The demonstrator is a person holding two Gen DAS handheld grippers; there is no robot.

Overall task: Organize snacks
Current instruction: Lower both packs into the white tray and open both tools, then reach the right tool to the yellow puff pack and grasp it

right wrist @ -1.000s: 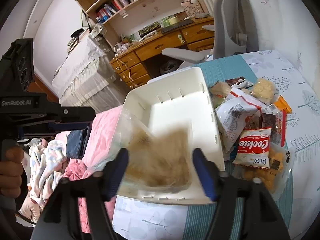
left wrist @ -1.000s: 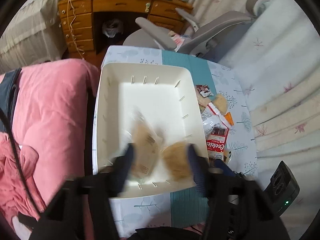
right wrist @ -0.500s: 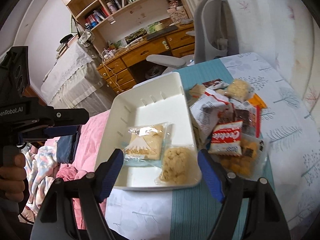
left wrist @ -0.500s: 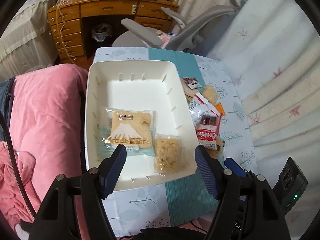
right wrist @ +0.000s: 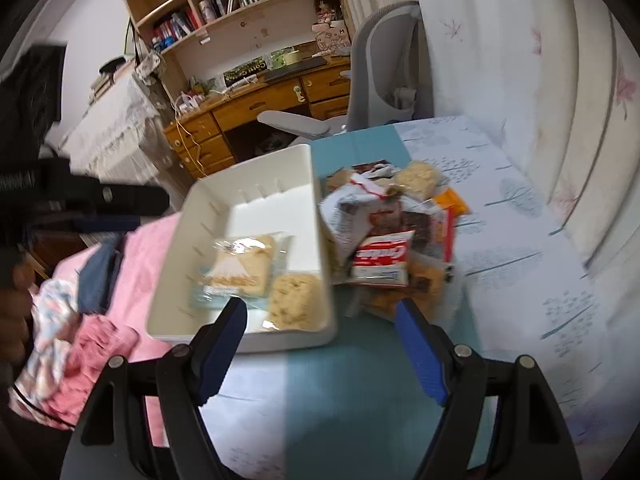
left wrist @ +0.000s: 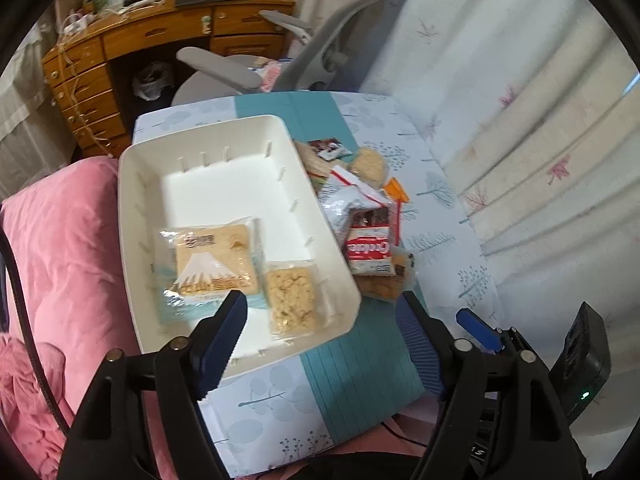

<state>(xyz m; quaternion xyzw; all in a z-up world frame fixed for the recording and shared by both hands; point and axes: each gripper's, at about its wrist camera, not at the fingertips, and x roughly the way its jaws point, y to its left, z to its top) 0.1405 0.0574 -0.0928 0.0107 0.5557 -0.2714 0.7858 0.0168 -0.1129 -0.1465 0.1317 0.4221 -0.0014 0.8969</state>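
Two packets in white bin, red "Cookies"-like pack outside, both tongs released.

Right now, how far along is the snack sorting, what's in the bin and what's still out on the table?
Done: two packets lie in the white bin, the mountain-print cake and the crumbly square beside it. In hand: nothing; the left gripper and right gripper are open and empty. Left: the pile of snacks on the table beside the bin.
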